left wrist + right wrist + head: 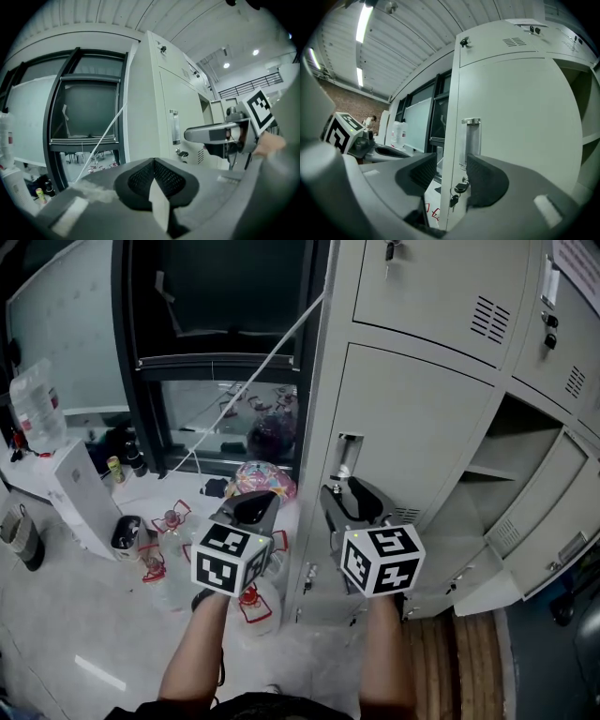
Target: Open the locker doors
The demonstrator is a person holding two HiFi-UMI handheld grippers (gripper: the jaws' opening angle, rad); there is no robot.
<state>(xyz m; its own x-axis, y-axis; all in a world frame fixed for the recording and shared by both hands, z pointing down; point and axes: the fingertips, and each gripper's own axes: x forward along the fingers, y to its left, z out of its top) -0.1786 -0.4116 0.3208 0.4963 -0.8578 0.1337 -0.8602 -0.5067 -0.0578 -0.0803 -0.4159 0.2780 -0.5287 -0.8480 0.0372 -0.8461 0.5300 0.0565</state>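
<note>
Your right hand-held gripper [449, 177] hung with jaws apart and empty, level with the closed locker door [520, 122] near its handle [471, 140]. Your left hand-held gripper [153, 182] was closed on nothing.

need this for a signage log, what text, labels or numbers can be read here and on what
No text is readable in any view.
Paper notice on the top locker: print too small.
Red marks low beside the locker: cut off, unreadable.
Marker cubes: black square patterns, no letters.
</note>
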